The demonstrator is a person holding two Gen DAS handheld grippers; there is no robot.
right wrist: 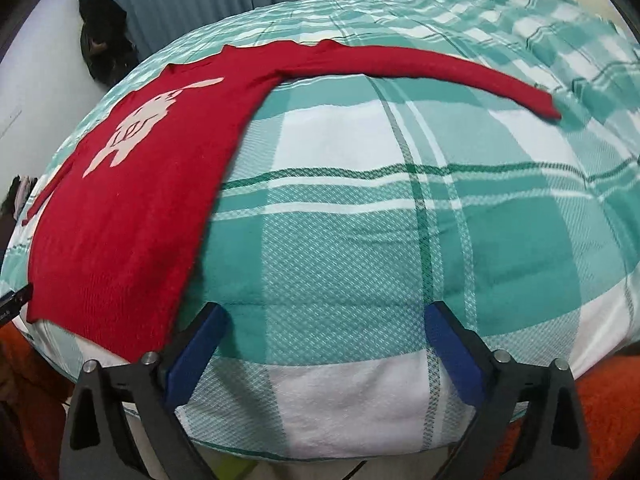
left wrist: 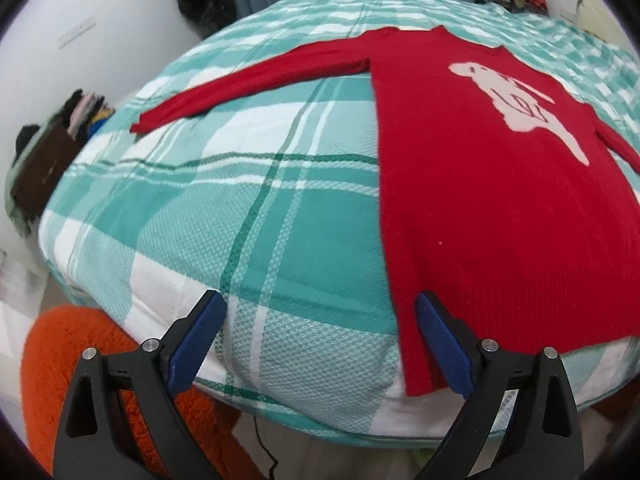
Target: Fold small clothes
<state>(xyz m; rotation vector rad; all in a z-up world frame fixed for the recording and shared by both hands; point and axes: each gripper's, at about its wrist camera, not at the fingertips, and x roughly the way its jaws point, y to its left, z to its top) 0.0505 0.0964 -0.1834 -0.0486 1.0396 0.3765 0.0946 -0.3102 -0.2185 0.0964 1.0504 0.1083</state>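
A red sweater (left wrist: 492, 208) with a pale animal figure on its chest lies flat, front up, on a bed with a teal and white checked cover (left wrist: 240, 216). Both sleeves are spread out sideways. My left gripper (left wrist: 320, 316) is open and empty near the bed's front edge, next to the sweater's lower left hem corner. In the right wrist view the sweater (right wrist: 132, 216) lies to the left, its right sleeve (right wrist: 440, 72) stretched across the cover. My right gripper (right wrist: 326, 324) is open and empty, just right of the sweater's lower right hem corner.
An orange fluffy rug (left wrist: 72, 360) lies on the floor below the bed's front edge. A dark box of clothes (left wrist: 52, 160) stands at the bed's left. Blue curtains (right wrist: 192, 4) and dark clothing piles (right wrist: 104, 36) are at the far side.
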